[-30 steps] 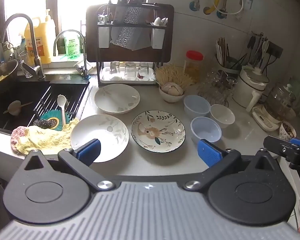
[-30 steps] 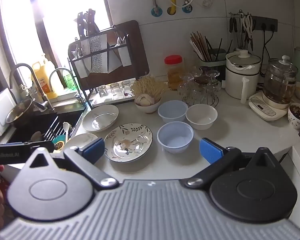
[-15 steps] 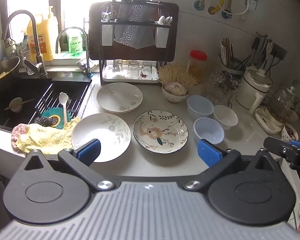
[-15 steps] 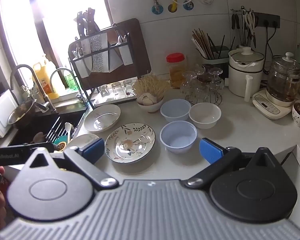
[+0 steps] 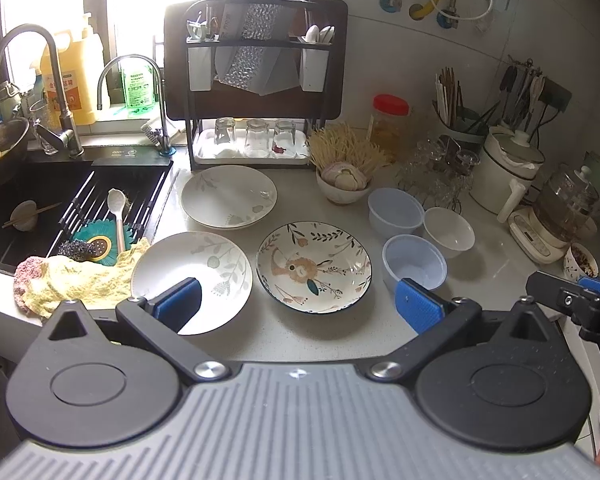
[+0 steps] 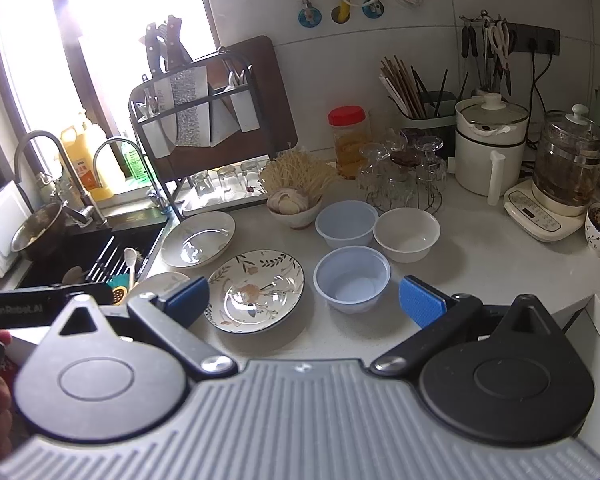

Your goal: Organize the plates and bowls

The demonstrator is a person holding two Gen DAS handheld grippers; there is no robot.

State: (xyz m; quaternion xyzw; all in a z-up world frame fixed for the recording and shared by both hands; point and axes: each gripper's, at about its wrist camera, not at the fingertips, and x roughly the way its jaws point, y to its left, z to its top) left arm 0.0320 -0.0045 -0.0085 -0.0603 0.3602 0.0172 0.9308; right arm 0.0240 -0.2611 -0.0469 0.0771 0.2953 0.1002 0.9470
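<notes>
Evidently you hold both the left gripper (image 5: 296, 298) and right gripper (image 6: 304, 294) wide-jawed and empty, since the floral plate (image 5: 314, 266) at twelve o'clock awaits stacking.

Both views slid slightly nearer the dishes; nothing on the counter moved.

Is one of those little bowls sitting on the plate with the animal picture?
No. The patterned plate has nothing on it, and the three small bowls stand beside it on the counter.
</notes>
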